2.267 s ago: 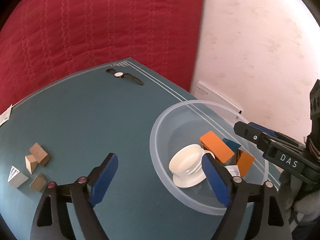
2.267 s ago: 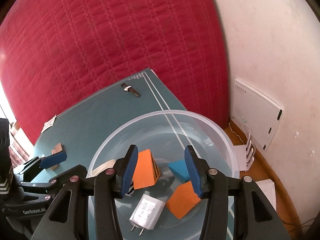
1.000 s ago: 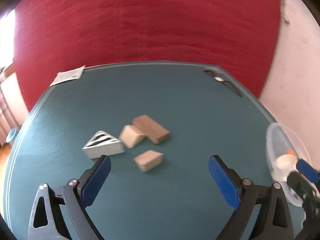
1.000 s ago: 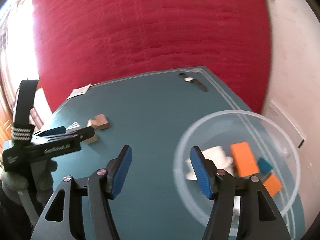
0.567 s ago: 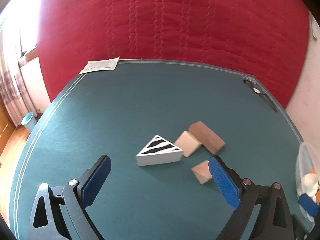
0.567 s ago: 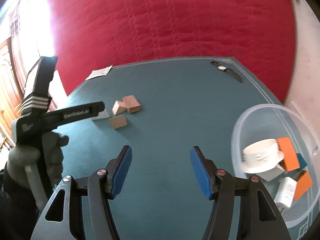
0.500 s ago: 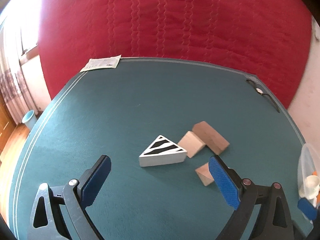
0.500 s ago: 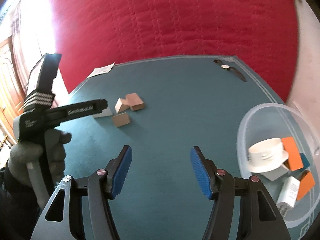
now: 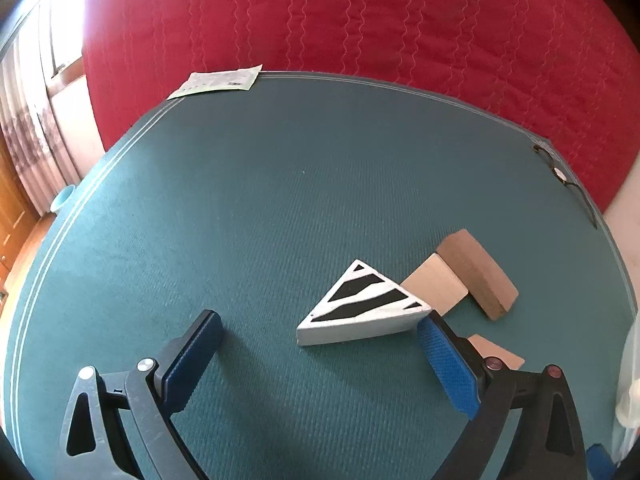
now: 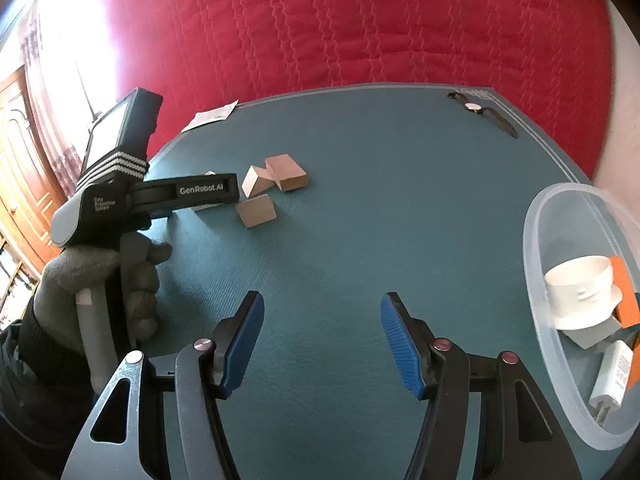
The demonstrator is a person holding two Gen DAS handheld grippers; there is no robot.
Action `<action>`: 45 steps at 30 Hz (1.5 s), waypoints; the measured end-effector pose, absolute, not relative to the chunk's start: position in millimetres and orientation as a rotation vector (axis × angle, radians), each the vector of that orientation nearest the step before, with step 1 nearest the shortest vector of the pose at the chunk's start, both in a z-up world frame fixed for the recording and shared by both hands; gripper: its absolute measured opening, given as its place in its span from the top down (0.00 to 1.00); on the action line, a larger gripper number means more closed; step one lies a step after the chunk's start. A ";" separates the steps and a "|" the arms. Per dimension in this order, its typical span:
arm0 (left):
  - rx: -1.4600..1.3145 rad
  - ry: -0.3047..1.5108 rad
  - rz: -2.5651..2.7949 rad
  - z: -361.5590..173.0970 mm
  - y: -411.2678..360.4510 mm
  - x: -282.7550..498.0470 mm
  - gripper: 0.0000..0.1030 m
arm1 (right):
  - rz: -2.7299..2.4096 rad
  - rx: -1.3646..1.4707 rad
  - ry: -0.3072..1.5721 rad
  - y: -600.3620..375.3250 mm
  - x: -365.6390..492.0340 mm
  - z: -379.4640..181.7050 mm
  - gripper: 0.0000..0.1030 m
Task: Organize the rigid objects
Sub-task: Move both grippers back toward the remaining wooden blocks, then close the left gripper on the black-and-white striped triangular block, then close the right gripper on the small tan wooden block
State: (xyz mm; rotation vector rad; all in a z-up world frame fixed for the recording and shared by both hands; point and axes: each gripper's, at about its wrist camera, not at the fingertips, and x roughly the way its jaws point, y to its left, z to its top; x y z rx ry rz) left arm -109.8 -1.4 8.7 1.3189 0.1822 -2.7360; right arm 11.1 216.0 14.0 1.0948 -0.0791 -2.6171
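A white triangular block with black stripes (image 9: 360,304) lies on the teal table (image 9: 240,200). My left gripper (image 9: 318,326) hangs open just in front of it, its right fingertip close to the block's right corner. Beside the striped block are a light wood wedge (image 9: 436,284), a brown block (image 9: 476,272) and a small wood piece (image 9: 498,354), which is half hidden by the finger. My right gripper (image 10: 323,300) is open over bare table, with nothing between its fingers. The wood blocks (image 10: 272,184) lie far ahead of it on the left.
A clear plastic bowl (image 10: 536,208) at the right edge holds a white cap (image 10: 580,292), an orange block (image 10: 626,292) and a white adapter (image 10: 612,372). A watch (image 10: 476,110) and a paper slip (image 9: 218,80) lie at the far edge. A gloved hand (image 10: 100,280) holds the left gripper.
Both views have swung left, away from the bowl and toward the wood blocks. The left gripper has come lower and nearer to the striped block. Both grippers have stayed open.
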 end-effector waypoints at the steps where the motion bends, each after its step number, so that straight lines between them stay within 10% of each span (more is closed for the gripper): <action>1: 1.317 0.181 -2.739 8.8 -1.3 -109.4 0.03 | -2.613 1.100 -0.077 214.9 10.4 13.0 0.40; 11: 1.278 0.139 -2.836 12.3 4.9 -102.4 0.43 | -2.588 1.144 -0.066 199.9 1.9 7.4 0.40; 45: 1.140 0.350 -2.789 26.1 -38.4 -89.8 0.43 | -2.519 1.132 0.101 124.9 -81.4 6.5 0.46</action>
